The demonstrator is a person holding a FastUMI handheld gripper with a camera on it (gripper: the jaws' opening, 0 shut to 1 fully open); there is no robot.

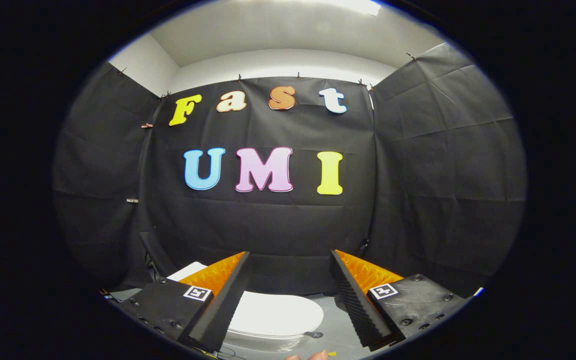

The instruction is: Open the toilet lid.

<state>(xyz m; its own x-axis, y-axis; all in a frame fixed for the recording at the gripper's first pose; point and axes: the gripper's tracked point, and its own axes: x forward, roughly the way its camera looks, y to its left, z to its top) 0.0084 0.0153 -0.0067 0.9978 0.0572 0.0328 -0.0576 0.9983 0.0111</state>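
A white toilet with its lid [275,315] lying flat and closed sits low on the floor, below and just ahead of my fingers, closer to the left one. My gripper [289,256] hangs above it, open, with a wide gap and nothing between its fingers. The left finger [225,300] covers the lid's left side. A white corner of the toilet's tank [188,270] peeks out behind that finger. The lid and the fingers are apart.
Black cloth walls close the booth on the back and both sides. A grey floor [335,325] lies around the toilet. A person's fingertips [310,356] show below the gripper. Thin cables lie on the floor by the toilet's front.
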